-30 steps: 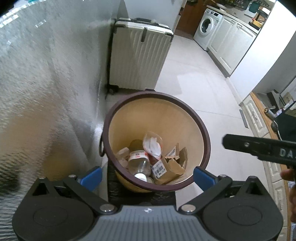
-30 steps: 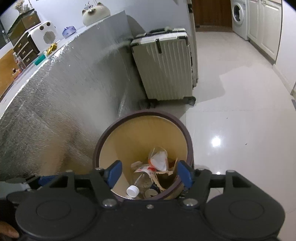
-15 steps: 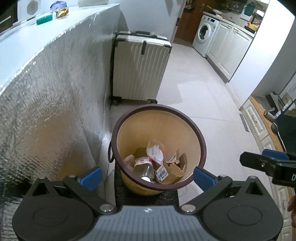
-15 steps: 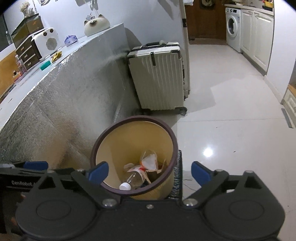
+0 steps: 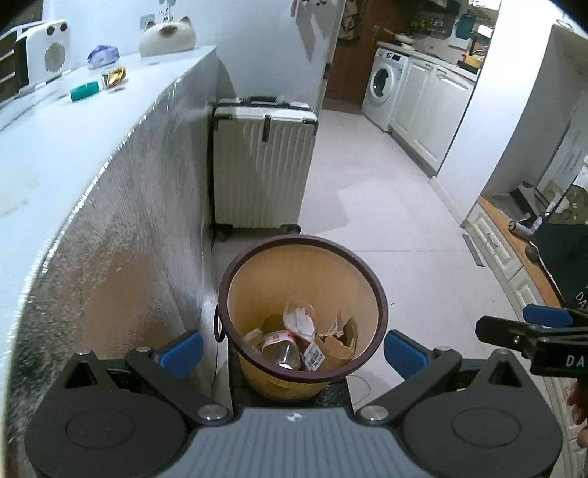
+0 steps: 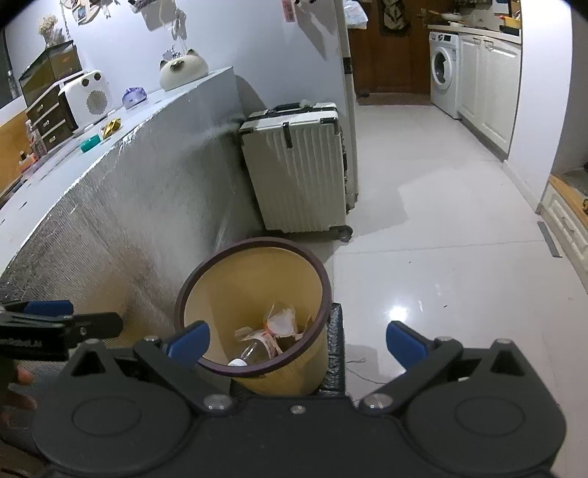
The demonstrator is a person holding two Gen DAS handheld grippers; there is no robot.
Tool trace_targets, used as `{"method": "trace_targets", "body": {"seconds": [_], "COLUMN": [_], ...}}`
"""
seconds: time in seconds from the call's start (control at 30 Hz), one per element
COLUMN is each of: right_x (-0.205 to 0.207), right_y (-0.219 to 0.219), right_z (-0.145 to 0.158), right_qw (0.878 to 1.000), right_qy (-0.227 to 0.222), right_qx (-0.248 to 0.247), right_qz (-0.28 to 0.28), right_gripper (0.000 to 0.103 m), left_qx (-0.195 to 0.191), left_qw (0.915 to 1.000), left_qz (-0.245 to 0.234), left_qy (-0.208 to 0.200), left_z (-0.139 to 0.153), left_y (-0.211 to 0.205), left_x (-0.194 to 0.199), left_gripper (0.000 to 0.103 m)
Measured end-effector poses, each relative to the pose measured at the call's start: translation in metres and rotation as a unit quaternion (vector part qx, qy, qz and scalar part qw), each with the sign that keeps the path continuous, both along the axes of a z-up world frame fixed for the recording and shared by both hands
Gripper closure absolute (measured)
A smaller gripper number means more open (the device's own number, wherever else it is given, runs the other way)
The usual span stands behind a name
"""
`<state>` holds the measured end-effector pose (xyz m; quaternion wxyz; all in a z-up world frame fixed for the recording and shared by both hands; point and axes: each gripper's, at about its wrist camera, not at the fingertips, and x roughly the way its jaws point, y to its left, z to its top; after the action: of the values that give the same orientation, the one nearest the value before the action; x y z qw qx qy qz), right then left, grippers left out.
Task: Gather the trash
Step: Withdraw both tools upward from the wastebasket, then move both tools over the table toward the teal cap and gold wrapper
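Both grippers sit higher and further back from the bin than 1 second ago: the bin (image 5: 305, 316) looks smaller in both wrist views and more of the countertop (image 5: 55, 139) is visible. Right gripper (image 6: 297, 340) jaws have just been opening, from roughly bin-rim width to fully spread, with nothing clamped between the blue fingertips (image 6: 404, 343); the bin rim only shows through the gap. Left gripper (image 5: 292, 349) jaws are also spread wide and empty, same spread as in the earlier frames.

Bin: tan plastic, dark brown rim, upright on the white tile floor (image 5: 404, 239), just beside the foil-covered counter side (image 5: 139, 257). Trash is already inside, at the bottom: 1 clear plastic bottle (image 5: 281, 349) with a red-and-white label, 1 crumpled clear wrapper (image 5: 299, 320), torn brown cardboard (image 5: 338, 340), 1 scrap with a barcode label (image 5: 312, 355). In the right wrist view the bottle's white cap (image 6: 239, 363) points toward the near rim.

White ribbed suitcase (image 5: 262, 165) stands upright behind the bin, against the counter end. On the countertop: 1 teal item (image 5: 84, 91), 1 gold wrapper (image 5: 114, 76), 1 purple wrapper (image 5: 103, 55), 1 white heater (image 5: 46, 51), 1 cat-shaped ornament (image 5: 168, 35). Washing machine (image 5: 382, 82) at the far end of the room.
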<state>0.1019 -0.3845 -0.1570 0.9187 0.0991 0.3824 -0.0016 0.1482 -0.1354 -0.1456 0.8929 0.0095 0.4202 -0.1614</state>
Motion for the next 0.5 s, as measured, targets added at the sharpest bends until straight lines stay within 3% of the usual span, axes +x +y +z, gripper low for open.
{"method": "trace_targets", "body": {"seconds": [0.5], "right_x": [-0.038], "right_y": [0.015], "right_z": [0.062], "right_qw": [0.997], "right_qy": [-0.073], "right_qx": [-0.022], "right_qz": [-0.014], "right_gripper": [0.000], "left_qx": [-0.030], "left_qw": [0.9948], "left_qz": [-0.015], "left_qy": [-0.096], "left_z": [0.067], "left_y": [0.025], "left_x": [-0.029], "left_gripper": [0.000]}}
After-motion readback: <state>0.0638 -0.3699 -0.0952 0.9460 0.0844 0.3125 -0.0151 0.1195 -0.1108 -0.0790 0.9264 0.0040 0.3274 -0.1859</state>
